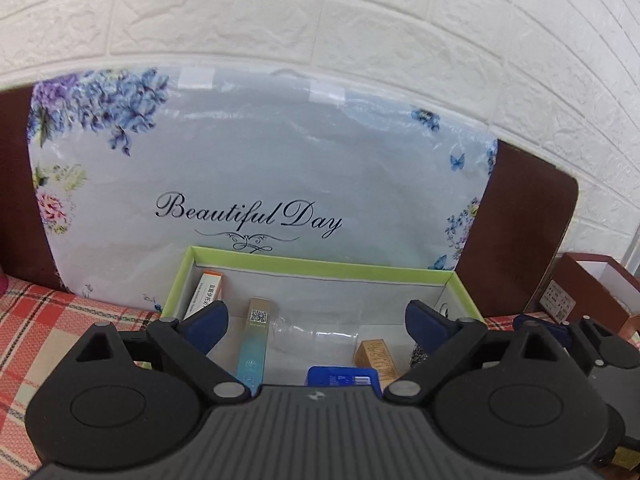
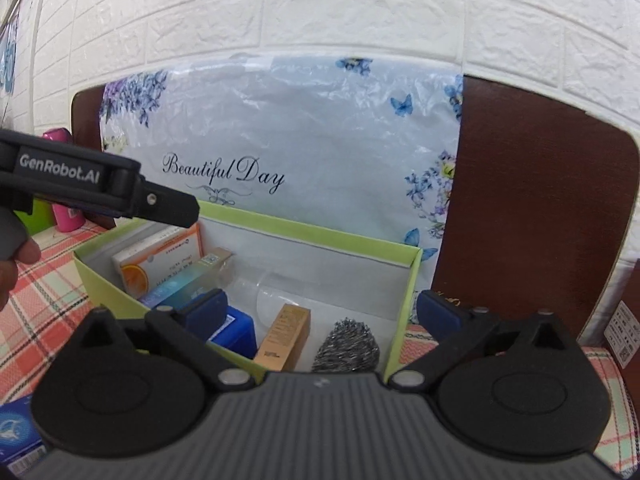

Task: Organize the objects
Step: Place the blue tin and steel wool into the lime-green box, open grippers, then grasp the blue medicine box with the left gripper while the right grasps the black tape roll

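step: between picks, green box lower centre part-filled | left claw, right claw released, empty | next: fetch another loose item

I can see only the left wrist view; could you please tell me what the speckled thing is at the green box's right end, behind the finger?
Observer: It is a steel scourer, lying beside the tan carton.
Operator: Does anything lie outside the green box?
Observer: Yes, a blue packet lies on the checked cloth, left of it.
Operator: Does the right gripper hold anything?
Observer: No, it is open and empty.
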`<state>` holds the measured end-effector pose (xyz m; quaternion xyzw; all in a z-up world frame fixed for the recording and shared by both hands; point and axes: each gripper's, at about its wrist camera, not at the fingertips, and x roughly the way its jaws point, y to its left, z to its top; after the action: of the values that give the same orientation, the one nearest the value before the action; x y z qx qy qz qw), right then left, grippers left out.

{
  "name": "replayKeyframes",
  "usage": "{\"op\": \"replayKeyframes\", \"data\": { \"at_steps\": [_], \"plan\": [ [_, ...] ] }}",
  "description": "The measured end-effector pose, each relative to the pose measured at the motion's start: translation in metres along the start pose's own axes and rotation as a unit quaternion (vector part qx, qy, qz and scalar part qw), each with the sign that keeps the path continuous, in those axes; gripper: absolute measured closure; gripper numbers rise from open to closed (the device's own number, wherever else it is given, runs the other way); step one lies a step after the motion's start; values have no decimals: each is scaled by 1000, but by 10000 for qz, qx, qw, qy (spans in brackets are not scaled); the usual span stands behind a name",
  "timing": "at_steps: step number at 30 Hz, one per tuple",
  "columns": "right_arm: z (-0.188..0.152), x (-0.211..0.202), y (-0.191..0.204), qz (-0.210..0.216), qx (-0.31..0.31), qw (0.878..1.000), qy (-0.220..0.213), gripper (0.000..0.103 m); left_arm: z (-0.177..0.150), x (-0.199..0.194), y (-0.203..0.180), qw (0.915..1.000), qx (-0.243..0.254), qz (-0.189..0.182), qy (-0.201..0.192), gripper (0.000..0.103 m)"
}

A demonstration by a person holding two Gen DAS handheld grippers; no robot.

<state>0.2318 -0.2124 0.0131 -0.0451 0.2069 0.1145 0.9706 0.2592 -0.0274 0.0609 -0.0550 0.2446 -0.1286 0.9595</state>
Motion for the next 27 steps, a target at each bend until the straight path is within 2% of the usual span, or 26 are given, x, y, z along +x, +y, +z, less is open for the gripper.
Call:
{"op": "replayKeyframes", "data": {
  "at_steps": [8,14,20,27],
  "plan": [
    [7,-63,1,104,386,9989,-249,0,-2,-65,-25,9993,220,-222,-188,5],
    [-5,-109,8,242,763,9963,-308,0,-20,-111,-49,9981,561,65,-228,5],
    [-25,-140,16,286,1054,9939,-180,0,-44,-140,-49,9983,523,171,-176,5],
    [-48,-165,31,364,1062,9937,-58,0,-73,-161,-29,9995,199,247,64,5]
  ]
}}
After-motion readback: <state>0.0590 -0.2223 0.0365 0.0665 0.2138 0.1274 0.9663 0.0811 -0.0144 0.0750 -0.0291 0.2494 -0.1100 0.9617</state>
